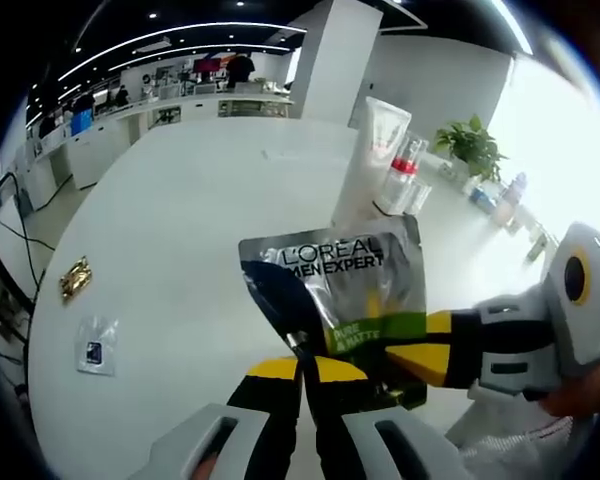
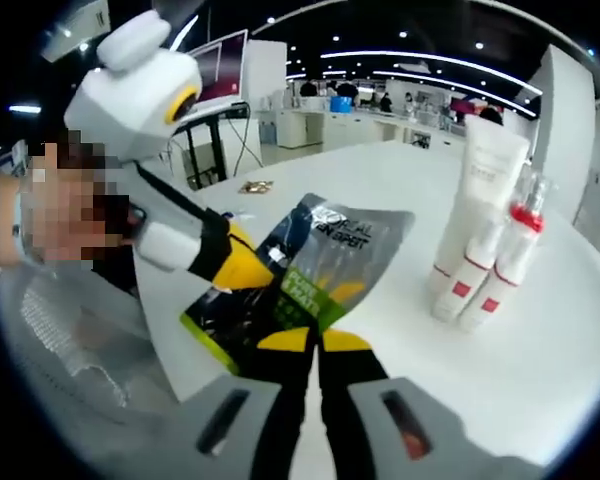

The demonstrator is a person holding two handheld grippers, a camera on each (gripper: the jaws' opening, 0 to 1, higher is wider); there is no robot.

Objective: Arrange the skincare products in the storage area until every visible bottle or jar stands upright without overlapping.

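- While lifted off the white table point(image 1: 180, 210), silver L'Oréal Men Expert sachet point(image 1: 335, 300) pinched at once by both grippers, well in front of the standing bottles.
- Left gripper point(image 1: 305, 365): yellow-tipped jaws closed together on sachet's lower edge, seen in left gripper view.
- Right gripper point(image 2: 315, 345): jaws likewise clamped on the same sachet point(image 2: 315, 265), near its green-printed end, seen in right gripper view.
- Right gripper reaching into left gripper view from the right point(image 1: 435, 350), gripping sachet's lower right corner.
- Left gripper entering right gripper view from the left point(image 2: 245, 270), jaws on sachet's edge.
- Tall white tube point(image 2: 485, 195) upright on table, with small red-labelled bottles point(image 2: 480, 285) close against its base, upright too.
- Same tube point(image 1: 375, 160) and bottles point(image 1: 400, 180) behind sachet in left gripper view.
- Small gold-wrapped item point(image 1: 75, 277) and flat clear packet point(image 1: 95, 347) lying on table, well apart from the tube.
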